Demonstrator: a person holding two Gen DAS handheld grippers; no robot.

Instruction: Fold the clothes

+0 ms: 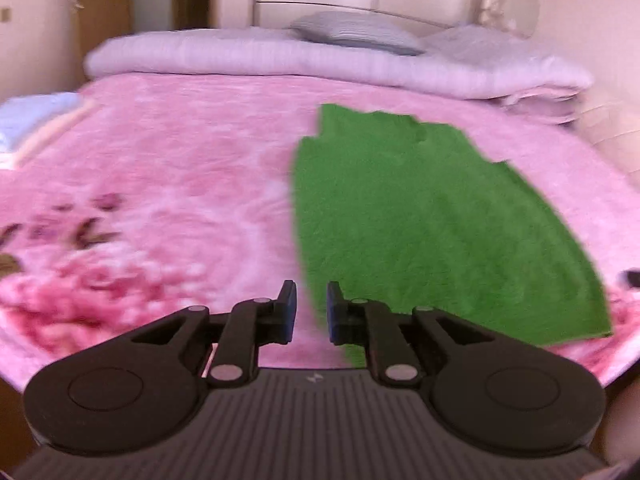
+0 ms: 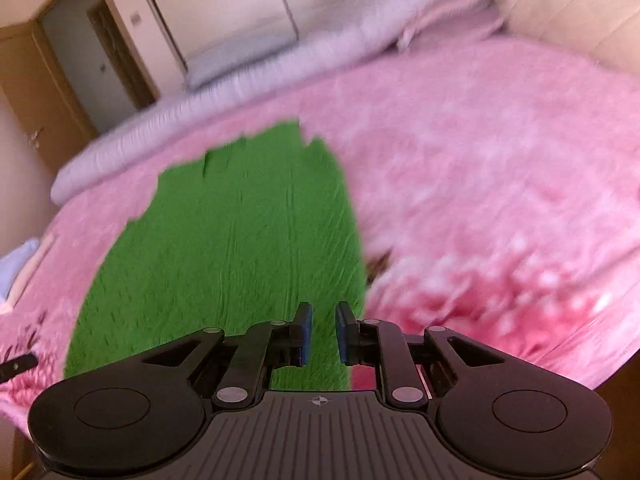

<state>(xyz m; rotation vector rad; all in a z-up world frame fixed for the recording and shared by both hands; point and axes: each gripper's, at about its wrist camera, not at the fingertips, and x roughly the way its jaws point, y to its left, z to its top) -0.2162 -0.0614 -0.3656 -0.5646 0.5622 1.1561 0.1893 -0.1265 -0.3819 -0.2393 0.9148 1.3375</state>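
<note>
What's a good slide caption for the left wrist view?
Left gripper, jaws apart and empty, above the green garment lying flat on the pink blanket.

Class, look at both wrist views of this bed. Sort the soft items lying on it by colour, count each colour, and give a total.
Green: 1, the fuzzy green garment spread flat.
Pink: 1, the plush pink floral blanket covering the bed.
Pale lilac: 2, the long folded lilac quilt and the pillow on it.
White: 1, the folded white cloth at the bed's edge.
Total: 5
</note>
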